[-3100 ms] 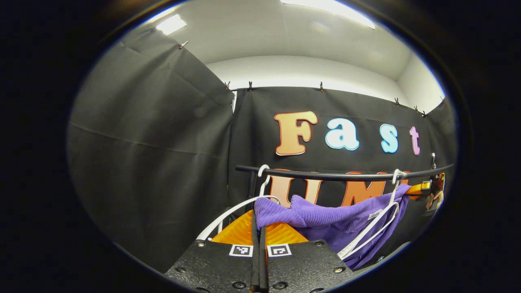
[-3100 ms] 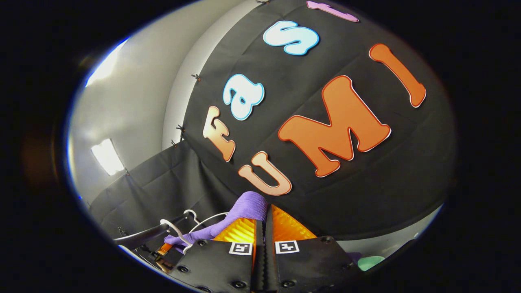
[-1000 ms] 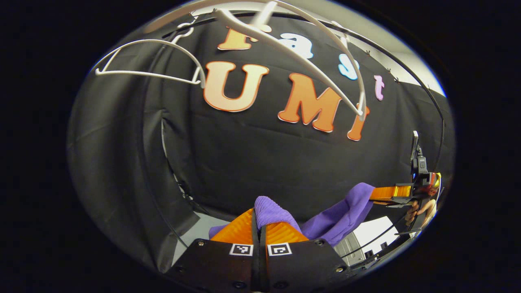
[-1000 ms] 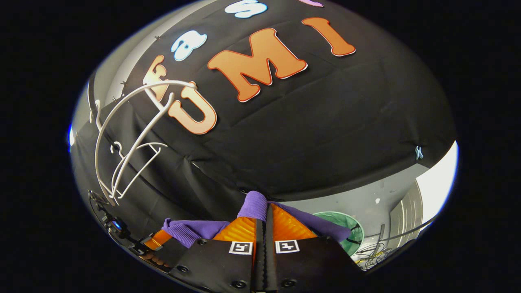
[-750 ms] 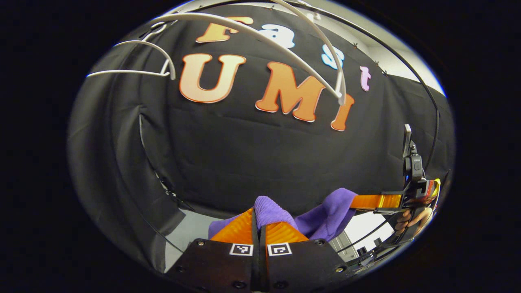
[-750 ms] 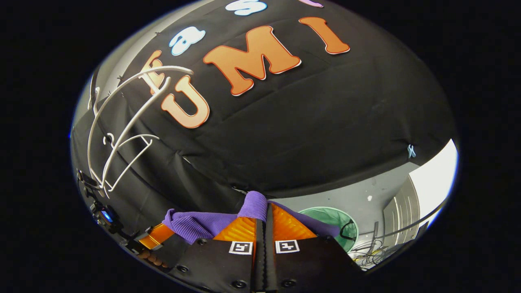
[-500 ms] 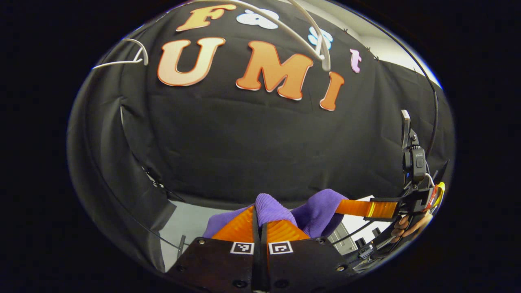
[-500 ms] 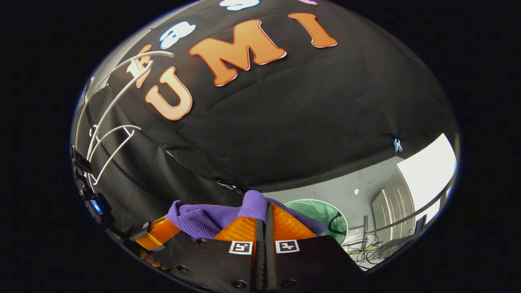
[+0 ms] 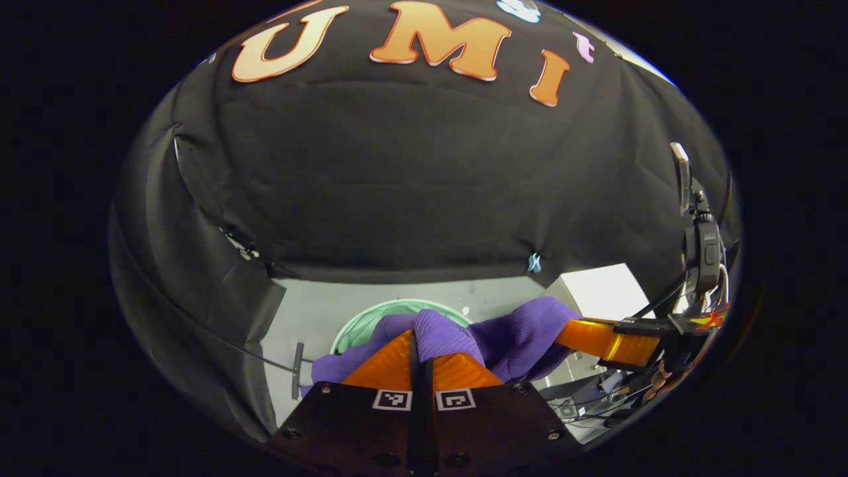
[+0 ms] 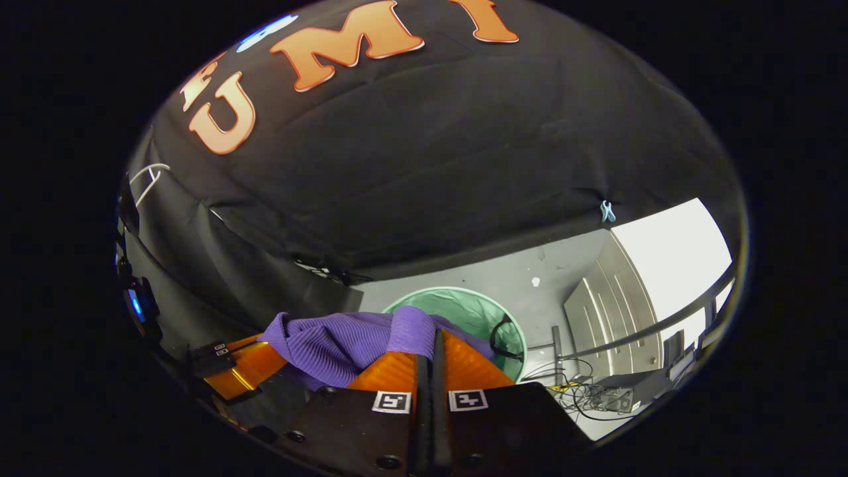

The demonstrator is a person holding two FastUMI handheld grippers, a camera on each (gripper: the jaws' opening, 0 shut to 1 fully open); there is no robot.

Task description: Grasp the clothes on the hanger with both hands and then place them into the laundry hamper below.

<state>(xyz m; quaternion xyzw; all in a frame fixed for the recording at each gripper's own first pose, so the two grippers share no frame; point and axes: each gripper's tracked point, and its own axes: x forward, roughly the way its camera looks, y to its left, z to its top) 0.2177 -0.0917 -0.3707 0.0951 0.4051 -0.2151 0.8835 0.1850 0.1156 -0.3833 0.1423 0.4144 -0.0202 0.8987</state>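
Pinching the purple garment (image 9: 523,334) in both my left gripper (image 9: 422,354) and right gripper (image 10: 434,358), I risk missing the green hamper (image 10: 493,311) if released off-centre.

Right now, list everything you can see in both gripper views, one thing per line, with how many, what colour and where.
purple garment: one, purple ribbed knit, bunched between the two tools above the hamper.
laundry hamper: one, green mesh, round, on the floor beneath the garment.
white hanger: one seen in part, white, at the upper left edge of the right gripper view.
clip: one, pale blue, on the lower hem of the black cloth wall.
cabinet: one, light grey, on the floor right of the hamper.
cables: a tangle, dark, on the floor near the cabinet.
floor: grey.
left tool: one, closed on a fold of the garment.
right tool: one, closed on another fold.
hand: fingers holding the right tool.
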